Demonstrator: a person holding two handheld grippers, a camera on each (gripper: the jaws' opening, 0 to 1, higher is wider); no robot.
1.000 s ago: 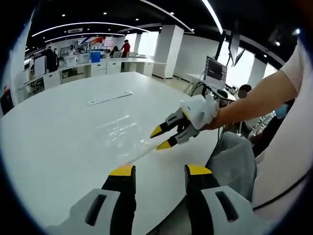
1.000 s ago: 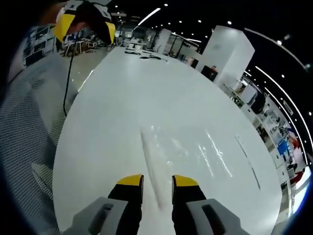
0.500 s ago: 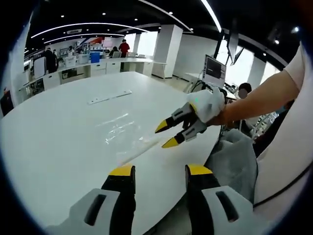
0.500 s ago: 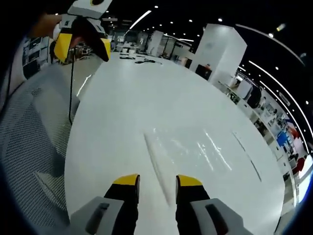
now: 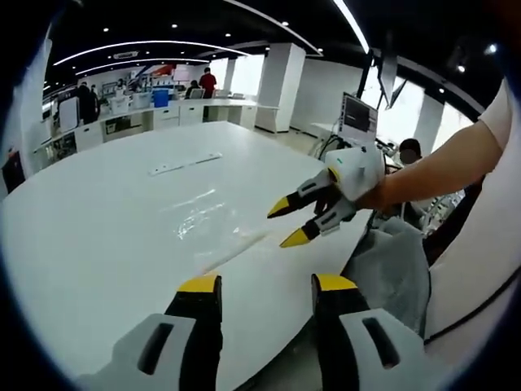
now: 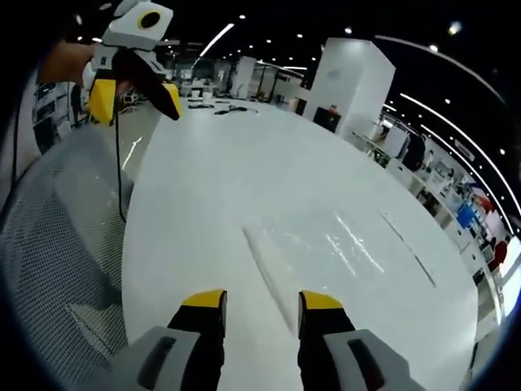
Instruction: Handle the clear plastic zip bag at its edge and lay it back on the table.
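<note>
Now we see the clear bag lying flat on the white bench, near the edge close to us. In the right gripper view the bag is spread out just past the gripper tips, with its zip edge nearest to them.

Our left gripper has its jaws apart and nothing between them. It hangs over the near edge of the bench. Our right gripper is let go too, with a gap between its jaws and nothing in it. In the left gripper view we see the right gripper up in the air, above the bag's zip edge and not touching it. In the right gripper view the left gripper is held high at the far left, well apart from the bag.

We think the job looks almost done. The bag is down on the bench and no gripper holds it. What may be left is just to move our hands away.
</note>
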